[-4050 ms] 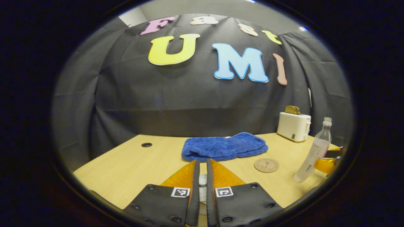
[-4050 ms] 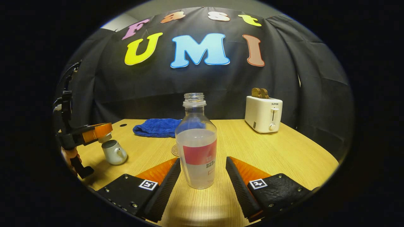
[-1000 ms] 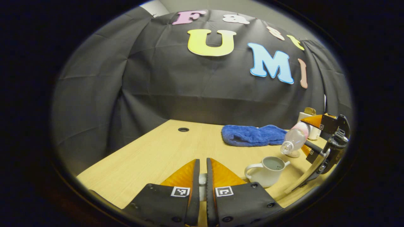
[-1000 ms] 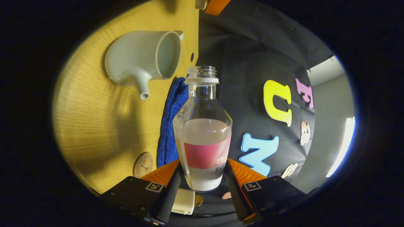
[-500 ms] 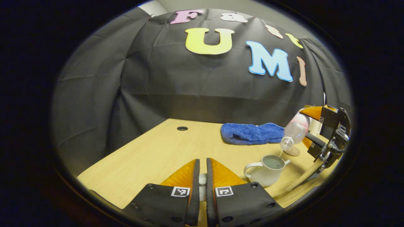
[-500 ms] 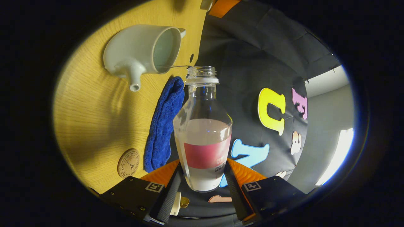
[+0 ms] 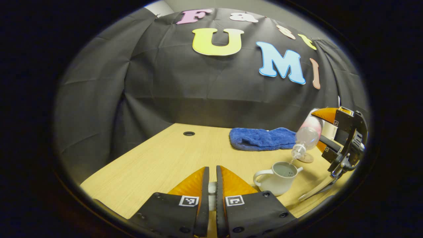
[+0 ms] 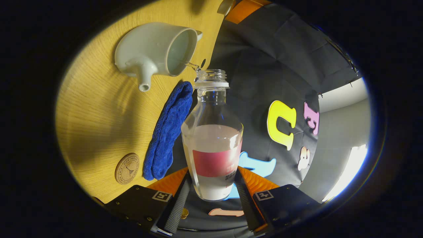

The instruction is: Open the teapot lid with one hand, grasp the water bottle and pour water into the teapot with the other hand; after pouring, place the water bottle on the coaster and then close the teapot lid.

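Observation:
The white teapot point(image 7: 277, 180) stands open on the wooden table, to the right of my left gripper point(image 7: 211, 170), which is shut on the small white teapot lid point(image 7: 212, 189). Above the pot, my right gripper point(image 7: 322, 130) holds the clear water bottle point(image 7: 307, 132) tipped mouth-down. In the right gripper view the bottle point(image 8: 213, 142) sits between the fingers of my right gripper point(image 8: 211, 185), and a thin stream of water point(image 8: 190, 65) runs from its mouth into the teapot point(image 8: 155, 49). The round cork coaster point(image 8: 127, 168) lies beside the pot; the bottle partly hides this coaster point(image 7: 306, 159) in the left gripper view.
A folded blue towel point(image 7: 261, 138) lies at the back of the table point(image 7: 158, 165), behind the teapot; the same towel point(image 8: 168, 129) runs between coaster and pot. A cable hole point(image 7: 189, 133) sits at the table's far left.
The bottle went from standing between open right fingers to gripped, lifted and tipped over the teapot. In the last half second it tilted further and water pours. The left gripper keeps the lid.

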Motion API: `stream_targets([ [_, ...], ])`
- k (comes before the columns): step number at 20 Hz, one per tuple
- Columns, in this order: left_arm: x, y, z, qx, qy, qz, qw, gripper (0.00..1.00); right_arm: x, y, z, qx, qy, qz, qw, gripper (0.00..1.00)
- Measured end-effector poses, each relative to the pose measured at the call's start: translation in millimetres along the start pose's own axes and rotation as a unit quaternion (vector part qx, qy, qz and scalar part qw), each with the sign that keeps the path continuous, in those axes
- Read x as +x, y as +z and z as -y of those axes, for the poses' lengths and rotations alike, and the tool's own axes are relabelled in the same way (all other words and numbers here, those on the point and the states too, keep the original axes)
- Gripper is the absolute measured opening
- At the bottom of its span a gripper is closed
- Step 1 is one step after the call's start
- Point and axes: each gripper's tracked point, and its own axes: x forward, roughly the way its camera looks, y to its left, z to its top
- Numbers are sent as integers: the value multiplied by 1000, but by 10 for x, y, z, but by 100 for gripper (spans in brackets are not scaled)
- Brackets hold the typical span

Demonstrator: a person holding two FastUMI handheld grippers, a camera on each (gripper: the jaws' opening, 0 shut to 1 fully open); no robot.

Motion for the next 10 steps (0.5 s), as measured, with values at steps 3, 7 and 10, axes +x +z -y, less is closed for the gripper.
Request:
stream_targets([
  [3, -5, -5, 7, -1, -1, -1, 1000, 17, -5, 11, 11, -9, -3, 6, 1000, 76],
  [7, 1, -24, -2, -2, 0, -4, 1000, 16, 20, 10, 38, -26, -14, 10, 1000, 76],
  [10, 1, -35, -5, -3, 1, -6, 1000, 16, 26, 25, 68, -36, -17, 19, 999, 76],
])
